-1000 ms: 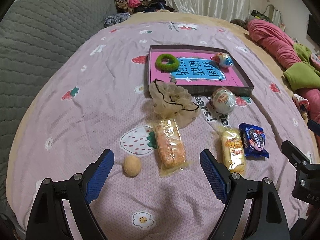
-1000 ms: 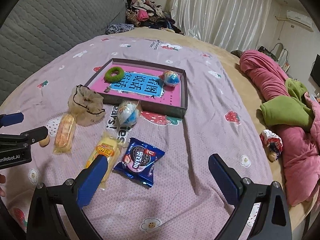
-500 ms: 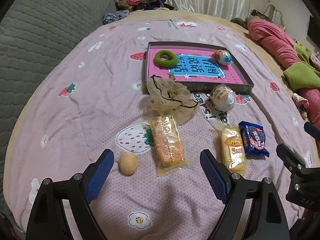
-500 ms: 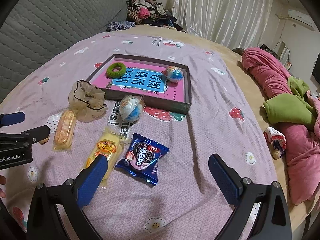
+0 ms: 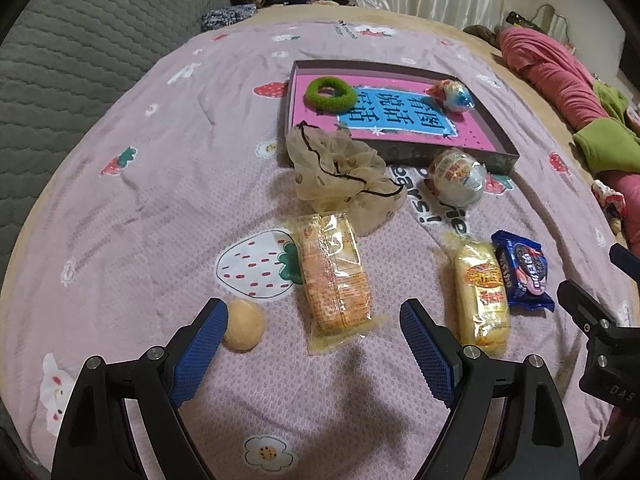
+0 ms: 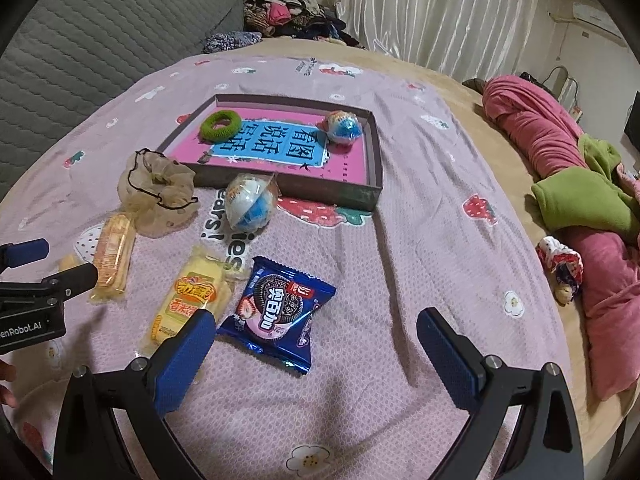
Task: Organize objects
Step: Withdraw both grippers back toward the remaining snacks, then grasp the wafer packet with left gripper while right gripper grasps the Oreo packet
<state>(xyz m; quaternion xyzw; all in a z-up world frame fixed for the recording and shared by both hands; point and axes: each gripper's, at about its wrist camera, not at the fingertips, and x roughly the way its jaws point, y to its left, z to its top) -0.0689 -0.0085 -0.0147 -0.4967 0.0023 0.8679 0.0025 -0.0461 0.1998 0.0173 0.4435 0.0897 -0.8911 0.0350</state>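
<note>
We have a bed [image 6: 400, 208] under a pink strawberry sheet, goods scattered on it. Biggest item is the shallow box tray [image 6: 362, 196], pink inside, stiff card walls; it already holds a green hair ring [image 6: 221, 125] and a wrapped ball [image 6: 344, 127].

Just in front of the tray, touching its near wall: beige scrunchie [image 5: 344, 172], soft and floppy, pinch anywhere. Beside it a second wrapped ball [image 5: 458, 178], round, likely rolls, crinkly foil, so take it across the middle.

Nearer us, three flat snack packs. Cracker pack [image 5: 334, 276], long, slick plastic, brittle contents; we'd grip across the short width, gently. Yellow cake pack [image 6: 192, 296], soft, squashable, same approach. Blue cookie pack [image 6: 280, 310], light, slippery foil, touching the cake pack on one side, so the inner finger has little room there.

Smallest: a tan round bun-like thing [image 5: 243, 330], loose, just beside the left pad.

Left claw [image 5: 314, 354] wide open, empty, framing the cracker pack's near end. Right claw [image 6: 316, 354] wide open, empty, over the cookie pack's near edge, its left pad overlapping the cake pack.

Pink and green bedding [image 6: 576, 184] lies well apart, no obstruction.
</note>
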